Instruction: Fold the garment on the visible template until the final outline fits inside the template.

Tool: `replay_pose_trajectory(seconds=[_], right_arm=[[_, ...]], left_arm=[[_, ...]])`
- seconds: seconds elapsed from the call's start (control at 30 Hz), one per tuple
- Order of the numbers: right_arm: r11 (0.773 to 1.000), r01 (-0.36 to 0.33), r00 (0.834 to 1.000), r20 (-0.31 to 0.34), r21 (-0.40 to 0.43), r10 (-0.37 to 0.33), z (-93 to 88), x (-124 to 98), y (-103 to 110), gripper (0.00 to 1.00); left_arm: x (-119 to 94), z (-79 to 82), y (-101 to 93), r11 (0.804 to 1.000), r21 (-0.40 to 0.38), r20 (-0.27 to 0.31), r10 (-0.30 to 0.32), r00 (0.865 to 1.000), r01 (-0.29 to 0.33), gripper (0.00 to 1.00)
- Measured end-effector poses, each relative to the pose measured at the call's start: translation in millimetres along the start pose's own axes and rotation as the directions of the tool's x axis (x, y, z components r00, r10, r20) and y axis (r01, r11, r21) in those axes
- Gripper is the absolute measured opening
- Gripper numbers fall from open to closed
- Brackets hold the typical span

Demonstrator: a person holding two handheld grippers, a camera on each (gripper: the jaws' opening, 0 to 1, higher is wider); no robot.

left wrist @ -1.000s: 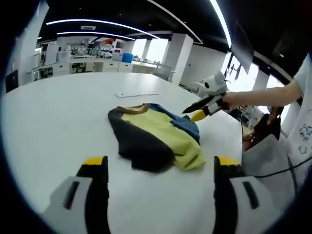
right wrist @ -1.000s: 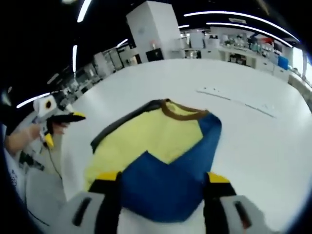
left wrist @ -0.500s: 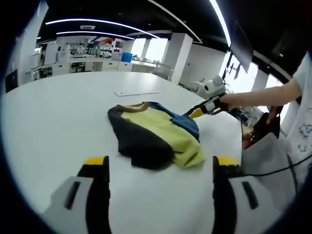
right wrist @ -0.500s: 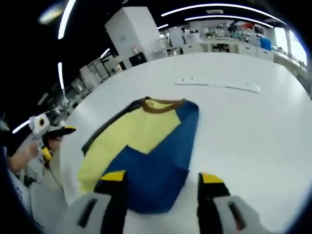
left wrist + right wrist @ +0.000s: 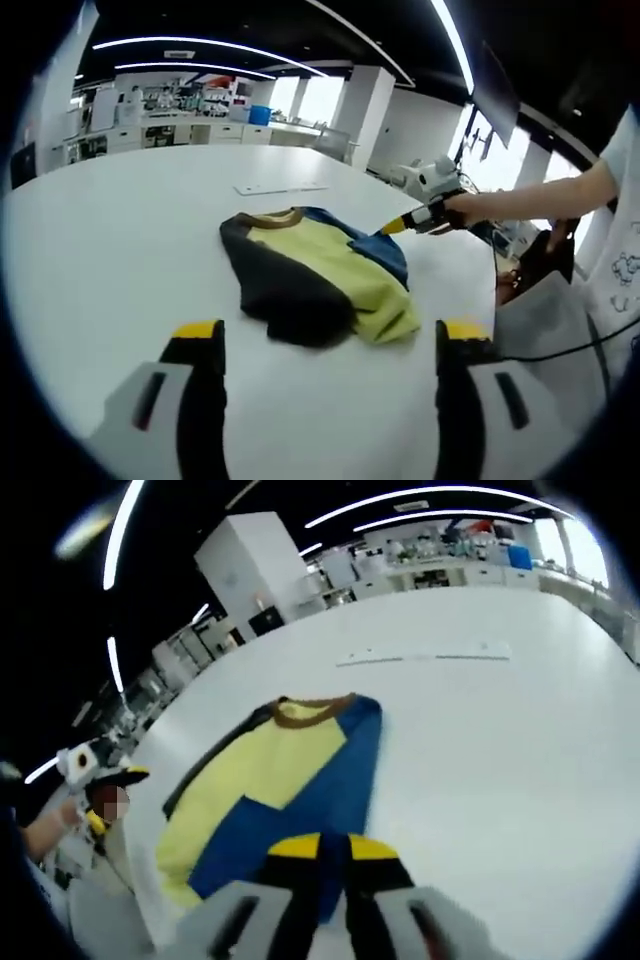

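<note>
The left gripper [image 5: 318, 345] is hovering low over the white tabletop [image 5: 110, 240], its yellow-tipped fingers [image 5: 197, 331] spread wide with nothing between them. Just beyond it, the yellow, blue and dark shirt [image 5: 312, 275] is lying partly folded on the tabletop, brown collar on its far side. The right gripper [image 5: 333, 848] is reaching in at the shirt's [image 5: 285, 775] blue sleeve edge, its fingers [image 5: 294, 847] pressed together on the blue fabric. Farther back, thin template marks [image 5: 425, 658] are lying on the tabletop, well apart from the shirt.
</note>
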State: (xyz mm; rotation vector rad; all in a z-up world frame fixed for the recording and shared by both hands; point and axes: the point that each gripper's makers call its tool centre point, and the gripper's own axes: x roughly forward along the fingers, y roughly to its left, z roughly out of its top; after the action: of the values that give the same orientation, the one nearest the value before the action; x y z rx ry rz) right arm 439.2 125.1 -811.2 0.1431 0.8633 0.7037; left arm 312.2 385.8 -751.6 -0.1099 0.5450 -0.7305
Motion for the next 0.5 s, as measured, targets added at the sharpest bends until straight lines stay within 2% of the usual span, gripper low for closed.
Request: replay_pose_trajectory(seconds=[0.13, 0.27, 0.43, 0.5], right_arm=[[1.000, 0.002, 1.000, 0.012, 0.015, -0.002, 1.2, -4.3, -1.7, 0.00], [1.000, -0.013, 0.999, 0.038, 0.021, 0.012, 5.2, -17.7, 7.6, 0.00], [1.000, 0.001, 0.997, 0.079, 0.017, -0.003, 15.8, -33.5, -7.6, 0.00], [0.999, 0.018, 0.996, 0.089, 0.031, -0.021, 14.1, -45.4, -15.3, 0.00]], left_arm=[[0.8, 1.7, -1.1, 1.000, 0.008, 0.000, -0.003, 1.000, 0.003, 0.84], [1.8, 2.3, -2.6, 1.000, 0.012, 0.000, -0.003, 1.000, 0.003, 0.84], [3.1, 1.3, -4.1, 1.000, 0.016, -0.003, -0.009, 1.000, 0.009, 0.83], [3.7, 1.8, -5.1, 1.000, 0.016, -0.002, -0.012, 1.000, 0.012, 0.83]])
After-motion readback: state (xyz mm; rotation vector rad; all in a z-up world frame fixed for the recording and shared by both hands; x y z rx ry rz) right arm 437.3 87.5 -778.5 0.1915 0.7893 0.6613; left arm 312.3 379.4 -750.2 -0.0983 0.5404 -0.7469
